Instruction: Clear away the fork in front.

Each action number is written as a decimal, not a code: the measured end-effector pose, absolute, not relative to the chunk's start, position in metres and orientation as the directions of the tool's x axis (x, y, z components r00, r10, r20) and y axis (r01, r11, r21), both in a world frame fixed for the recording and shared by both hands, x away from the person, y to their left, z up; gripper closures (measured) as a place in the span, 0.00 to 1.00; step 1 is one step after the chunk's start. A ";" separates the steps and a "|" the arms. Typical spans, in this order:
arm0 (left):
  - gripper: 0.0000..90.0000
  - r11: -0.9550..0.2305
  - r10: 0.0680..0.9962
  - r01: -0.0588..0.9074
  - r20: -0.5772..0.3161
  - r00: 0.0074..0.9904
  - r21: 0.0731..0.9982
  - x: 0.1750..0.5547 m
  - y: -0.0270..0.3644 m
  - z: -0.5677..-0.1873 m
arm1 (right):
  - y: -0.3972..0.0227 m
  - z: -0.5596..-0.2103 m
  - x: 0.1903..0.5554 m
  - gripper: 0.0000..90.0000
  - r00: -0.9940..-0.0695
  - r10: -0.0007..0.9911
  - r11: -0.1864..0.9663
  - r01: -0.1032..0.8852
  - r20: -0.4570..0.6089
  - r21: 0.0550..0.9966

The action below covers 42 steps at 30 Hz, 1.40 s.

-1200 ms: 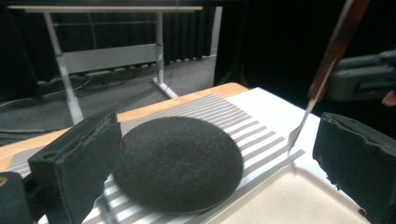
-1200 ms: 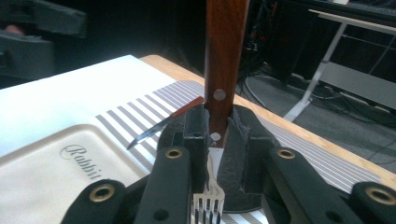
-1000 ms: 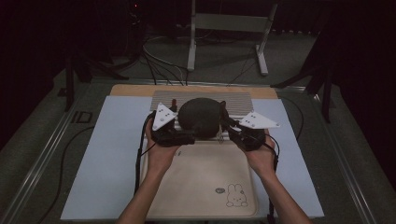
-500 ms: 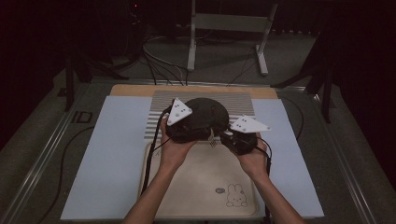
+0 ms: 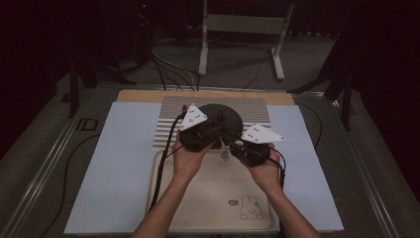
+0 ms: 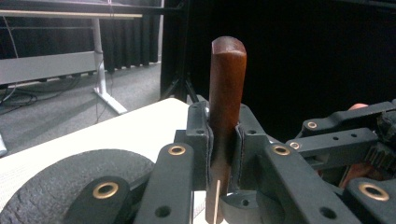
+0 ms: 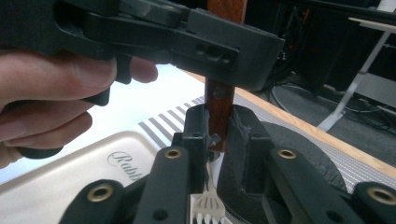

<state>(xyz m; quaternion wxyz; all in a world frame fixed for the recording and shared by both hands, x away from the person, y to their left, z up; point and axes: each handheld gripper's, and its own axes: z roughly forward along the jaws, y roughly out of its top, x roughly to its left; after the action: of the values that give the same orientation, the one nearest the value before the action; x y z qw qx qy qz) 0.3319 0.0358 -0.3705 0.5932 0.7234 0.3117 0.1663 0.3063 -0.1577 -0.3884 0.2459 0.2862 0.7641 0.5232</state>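
Observation:
A fork with a brown wooden handle (image 6: 227, 84) stands upright between the hands, its metal tines (image 7: 208, 205) pointing down over the beige tray (image 5: 198, 208). My left gripper (image 6: 224, 140) is shut on the middle of the handle. My right gripper (image 7: 219, 135) closes on the handle's lower end (image 7: 219, 121), just under the left gripper's jaws (image 7: 187, 37). In the high view the left gripper (image 5: 219, 131) and right gripper (image 5: 231, 144) meet at the near edge of a dark round plate (image 5: 225, 116), with the tines (image 5: 225, 154) hanging below them.
The dark plate rests on a striped mat (image 5: 257, 110) at the back of a pale blue sheet (image 5: 114, 168). The tray bears a rabbit drawing (image 5: 250, 208). Cables (image 5: 163, 168) trail from both grippers. A metal stand (image 5: 237, 29) is beyond the table.
Both hands have drawn together from either side of the plate to its near edge. The left gripper has swung right, and the fork now stands between the two grippers.

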 end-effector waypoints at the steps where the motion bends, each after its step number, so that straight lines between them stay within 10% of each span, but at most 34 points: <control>1: 0.89 -0.103 0.648 0.256 -0.130 0.750 0.961 0.332 0.036 -0.371 | -0.159 -0.388 0.305 0.77 -0.713 0.698 0.282 0.185 -0.069 0.942; 14: 0.89 -0.113 0.665 0.277 -0.135 0.735 0.954 0.331 0.055 -0.366 | -0.188 -0.402 0.291 0.19 -0.631 0.774 0.232 0.226 -0.039 0.946; 42: 0.89 -0.139 0.670 0.334 -0.160 0.725 0.932 0.321 0.113 -0.367 | -0.261 -0.451 0.259 0.13 -0.446 0.893 0.199 0.258 -0.066 0.945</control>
<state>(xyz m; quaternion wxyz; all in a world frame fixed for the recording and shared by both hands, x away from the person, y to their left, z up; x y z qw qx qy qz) 0.3213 0.1132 -0.3668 0.5616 0.7397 0.3392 0.1494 0.2589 -0.2613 -0.4511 0.3293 0.4106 0.7008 0.4814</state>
